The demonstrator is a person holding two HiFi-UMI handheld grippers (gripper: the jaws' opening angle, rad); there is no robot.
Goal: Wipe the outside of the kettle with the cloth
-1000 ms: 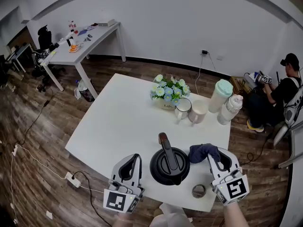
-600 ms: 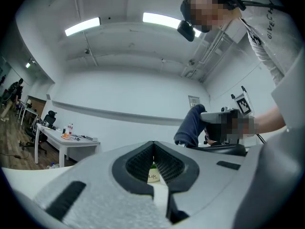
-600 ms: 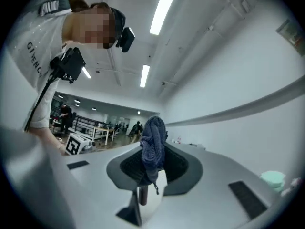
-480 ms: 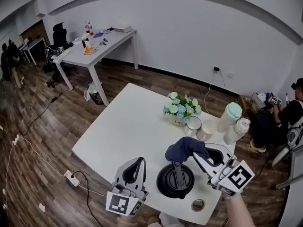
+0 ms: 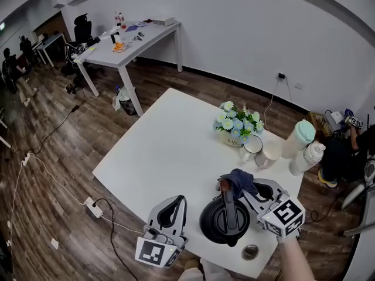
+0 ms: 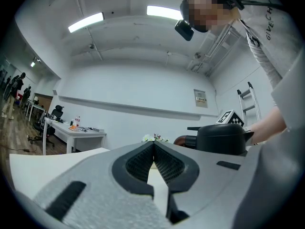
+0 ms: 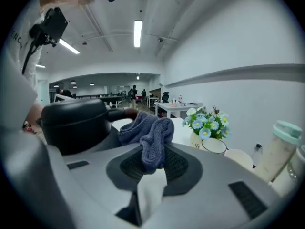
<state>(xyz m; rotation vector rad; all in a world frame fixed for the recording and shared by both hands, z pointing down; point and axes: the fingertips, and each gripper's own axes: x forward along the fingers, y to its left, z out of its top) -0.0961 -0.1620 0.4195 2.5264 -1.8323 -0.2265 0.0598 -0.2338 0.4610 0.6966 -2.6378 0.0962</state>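
Beyond the grippers: a flower pot (image 5: 236,123), two mugs (image 5: 252,144) and two bottles (image 5: 299,138) are standing in a row on the white desk (image 5: 170,139), well ahead of the right gripper's tips.
Behind the right gripper: a small round ring-like object (image 5: 250,252) is lying on the desk near the front edge; what it is cannot be told.
In the way: the black kettle (image 5: 224,220) is sitting between the two grippers, and its bulk is filling the side of each gripper view.
Kettle: it is standing upright just to the left of the right gripper (image 5: 245,187) and to the right of the left gripper (image 5: 177,202).
Cloth: the blue-grey cloth (image 7: 151,136) is bunching at the right gripper's tips and draping over the far, brown end of the kettle's handle (image 5: 223,184).
Right gripper: its jaws are pinching a fold of the cloth, pointing up and to the left across the kettle's far side.
Left gripper: its jaws are pressing together with nothing between them, hovering low by the desk's front edge, apart from the kettle.
Arm: the right forearm (image 5: 290,262) is reaching in from the lower right.
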